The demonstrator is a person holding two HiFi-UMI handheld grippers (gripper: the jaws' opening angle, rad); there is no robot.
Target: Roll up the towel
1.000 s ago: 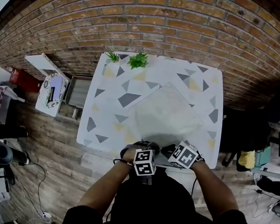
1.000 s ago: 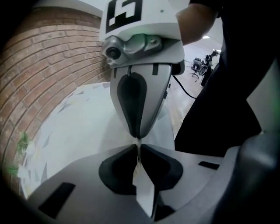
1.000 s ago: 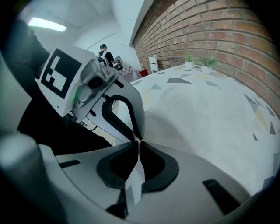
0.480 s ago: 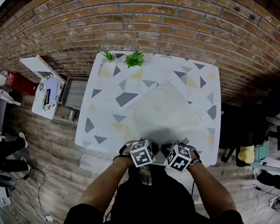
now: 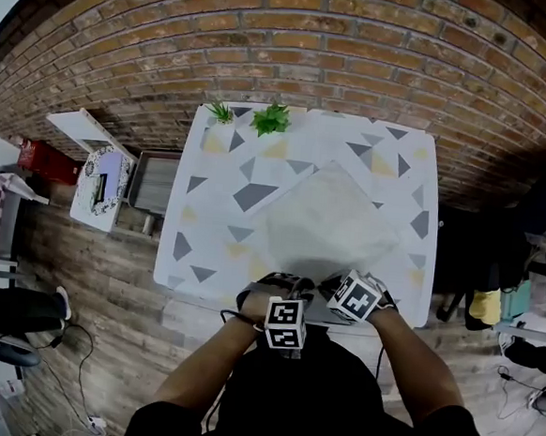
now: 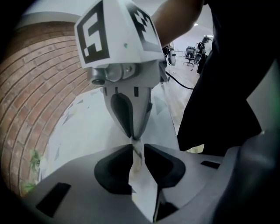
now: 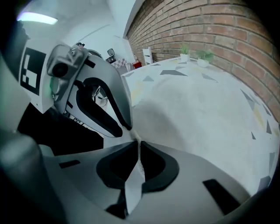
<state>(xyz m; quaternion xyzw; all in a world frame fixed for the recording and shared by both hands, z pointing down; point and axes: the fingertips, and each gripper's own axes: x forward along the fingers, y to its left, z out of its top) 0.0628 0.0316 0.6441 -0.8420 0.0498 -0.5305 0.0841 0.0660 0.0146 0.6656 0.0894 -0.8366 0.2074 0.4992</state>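
Towel [image 5: 329, 221] is lying spread flat on the bench [image 5: 213, 208], turned cornerwise, and we are working at its near corner by the bench's front edge. Our right tool [image 7: 139, 143] is pinching that corner, jaws nearly together with the cloth running up between the pads. Our left tool [image 6: 138, 146] is meeting it tip to tip. Its jaws have just been opening and are standing narrowly apart, with a strip of towel hanging loose in the gap. Both tools are pointing steeply down, their cubes close together below us. Two small plants [image 5: 253, 117] are sitting at the bench's far edge against the brick wall [image 5: 296, 45], well apart from the towel.
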